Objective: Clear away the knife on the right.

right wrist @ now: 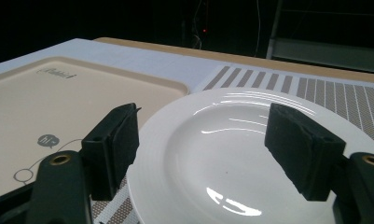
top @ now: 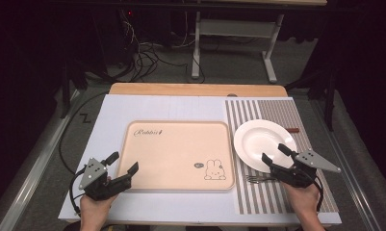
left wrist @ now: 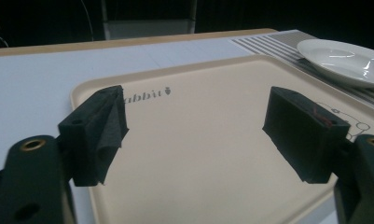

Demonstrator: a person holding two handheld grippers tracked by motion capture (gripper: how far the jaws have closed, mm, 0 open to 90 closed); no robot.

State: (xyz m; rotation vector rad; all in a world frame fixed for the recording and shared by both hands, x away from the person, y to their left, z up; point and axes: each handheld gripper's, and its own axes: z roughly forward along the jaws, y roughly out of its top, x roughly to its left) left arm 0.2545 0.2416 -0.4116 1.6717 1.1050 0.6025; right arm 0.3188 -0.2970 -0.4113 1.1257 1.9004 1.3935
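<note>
1. The white plate sits on the striped mat, toward the right side of the table.
2. The right gripper hovers at the plate's near edge. Its two black jaws are spread wide, with nothing between them but the plate's rim below. They do not pinch it.
3. The plate lies straight ahead of those jaws, so the right hand is much nearer to it. I think this hand will go for the near rim.
4. A fork lies on the mat just beside the plate, at the near edge.
5. The tan tray lies in the middle of the table, touching the mat's left edge. It says "Rabbit" in its far left corner. A little bunny drawing says "hi" in its near right corner.
6. The left gripper rests at the tray's near left corner, jaws spread wide and holding nothing.
</note>
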